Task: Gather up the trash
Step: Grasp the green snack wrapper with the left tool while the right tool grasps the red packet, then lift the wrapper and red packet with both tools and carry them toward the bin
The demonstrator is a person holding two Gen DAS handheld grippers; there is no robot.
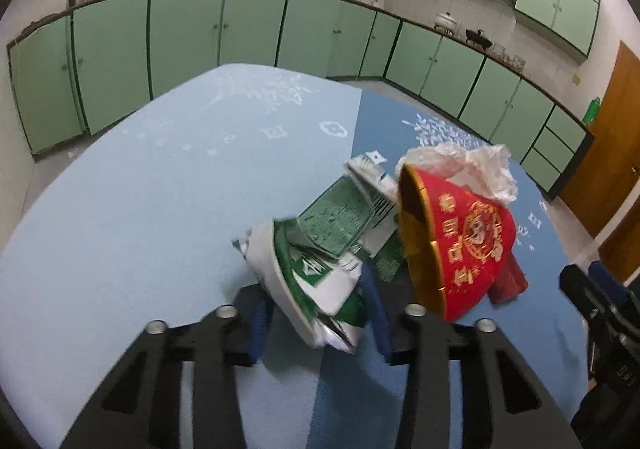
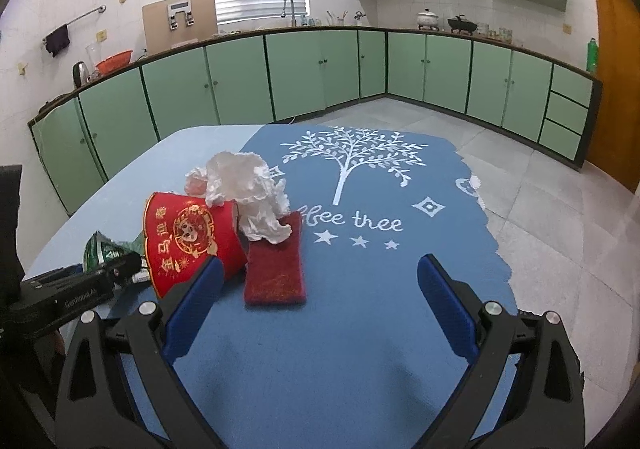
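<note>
A trash pile lies on the blue table mat (image 2: 360, 309). In the left wrist view a crumpled green and white wrapper (image 1: 316, 281) sits between the blue pads of my left gripper (image 1: 318, 313), with the jaws closed in on it. Behind it lie a flattened green and white carton (image 1: 352, 213), a tipped red paper cup (image 1: 456, 237) with gold print, and white crumpled tissue (image 1: 472, 165). In the right wrist view my right gripper (image 2: 320, 289) is open and empty, just right of the red cup (image 2: 192, 241), the tissue (image 2: 248, 193) and a red scouring pad (image 2: 276, 269).
Green kitchen cabinets (image 2: 312, 69) run along the far walls, with a sink tap (image 2: 290, 7) and pots on the counter. The table's far edge drops to a grey tiled floor (image 2: 540, 189). A wooden door (image 2: 616, 81) is at the right.
</note>
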